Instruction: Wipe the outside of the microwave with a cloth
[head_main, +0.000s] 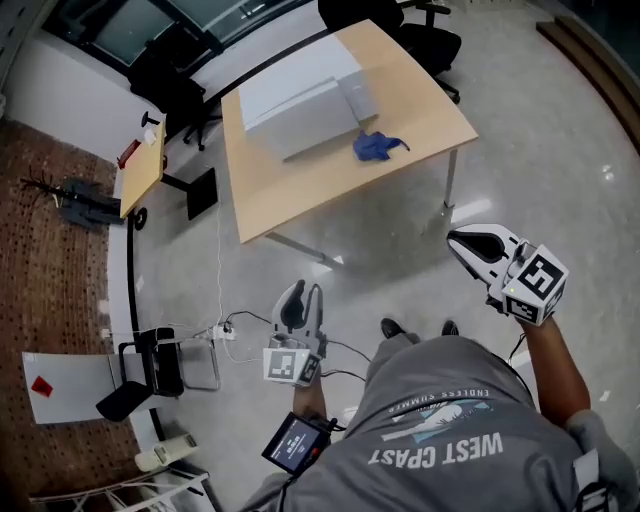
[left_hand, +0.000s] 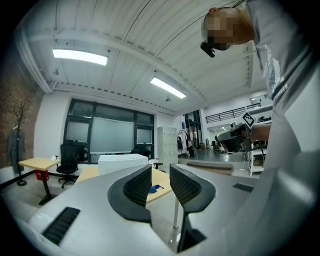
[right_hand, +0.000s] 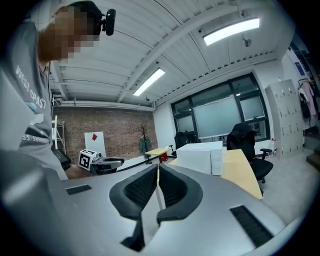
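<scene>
The microwave sits on the tabletop, cloth just beside it — both well apart from the grippers. The left gripper has its fingers partly apart and empty; the right gripper has its fingers pressed together, empty.

White microwave: boxy, upright, on the light wooden desk, toward its far left. Blue cloth: crumpled in a heap, lying on the desk just right of the microwave.
</scene>
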